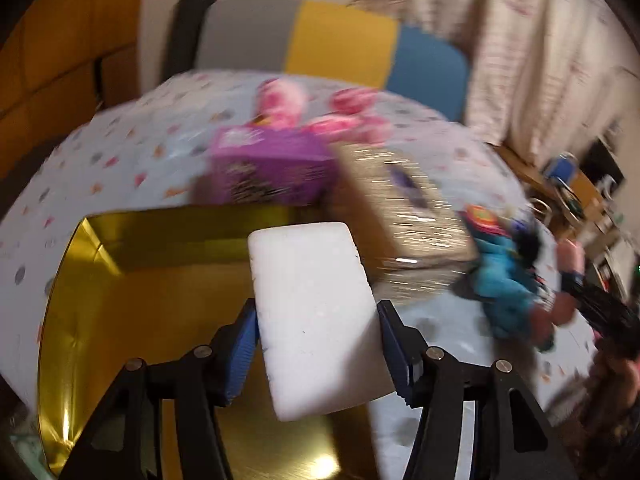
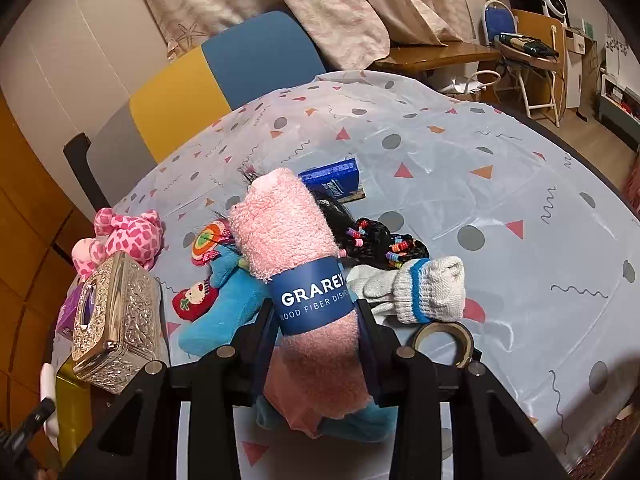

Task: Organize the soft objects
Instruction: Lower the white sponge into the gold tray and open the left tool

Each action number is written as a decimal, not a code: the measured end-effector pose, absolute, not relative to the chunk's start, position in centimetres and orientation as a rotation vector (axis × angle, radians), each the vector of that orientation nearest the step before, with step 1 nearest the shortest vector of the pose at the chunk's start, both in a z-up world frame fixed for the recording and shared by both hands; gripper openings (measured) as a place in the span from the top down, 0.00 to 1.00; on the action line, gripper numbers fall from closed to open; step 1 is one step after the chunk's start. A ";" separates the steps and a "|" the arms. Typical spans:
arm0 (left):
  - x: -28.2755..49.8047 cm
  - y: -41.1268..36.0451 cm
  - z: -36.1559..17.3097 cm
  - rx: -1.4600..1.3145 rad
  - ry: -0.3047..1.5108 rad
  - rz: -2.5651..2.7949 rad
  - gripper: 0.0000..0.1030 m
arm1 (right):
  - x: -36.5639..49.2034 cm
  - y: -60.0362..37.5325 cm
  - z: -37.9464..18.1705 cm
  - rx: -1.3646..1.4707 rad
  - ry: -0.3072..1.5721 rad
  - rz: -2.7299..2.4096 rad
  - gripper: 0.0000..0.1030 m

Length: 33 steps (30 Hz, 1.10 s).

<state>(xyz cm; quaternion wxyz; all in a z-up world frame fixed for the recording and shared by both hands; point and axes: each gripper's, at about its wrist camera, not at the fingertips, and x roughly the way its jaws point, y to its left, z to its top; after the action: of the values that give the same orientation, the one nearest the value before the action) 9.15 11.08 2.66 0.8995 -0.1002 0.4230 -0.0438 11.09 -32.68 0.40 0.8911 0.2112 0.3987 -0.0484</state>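
My left gripper [image 1: 316, 320] is shut on a white sponge block [image 1: 312, 312] and holds it over a gold tray [image 1: 132, 320] at the table's near left. My right gripper [image 2: 316, 320] is shut on a rolled pink dishcloth [image 2: 288, 236] with a blue paper band, held above the table. A blue plush toy [image 2: 224, 304] lies under and left of it. A pink spotted plush [image 2: 124, 236] lies at the far left. A white knit glove [image 2: 420, 284] lies to the right of the right gripper.
A silver embossed tissue box [image 2: 116, 316] stands left, next to a purple box [image 1: 272, 164]. A tape roll [image 2: 444, 340], black beaded hair [image 2: 380, 240] and a blue packet [image 2: 332, 180] lie on the patterned tablecloth [image 2: 500, 184]. A colourful chair [image 2: 192, 88] stands behind.
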 end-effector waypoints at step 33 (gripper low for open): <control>9.8 13.4 -0.2 -0.225 0.859 0.078 0.14 | 11.5 -32.5 0.4 0.405 0.848 -0.116 0.63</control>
<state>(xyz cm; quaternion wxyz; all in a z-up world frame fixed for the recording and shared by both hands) 9.84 13.40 -0.20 0.9022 -0.1087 0.4156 0.0379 11.49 -32.48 0.40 0.8899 0.1952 0.4085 -0.0558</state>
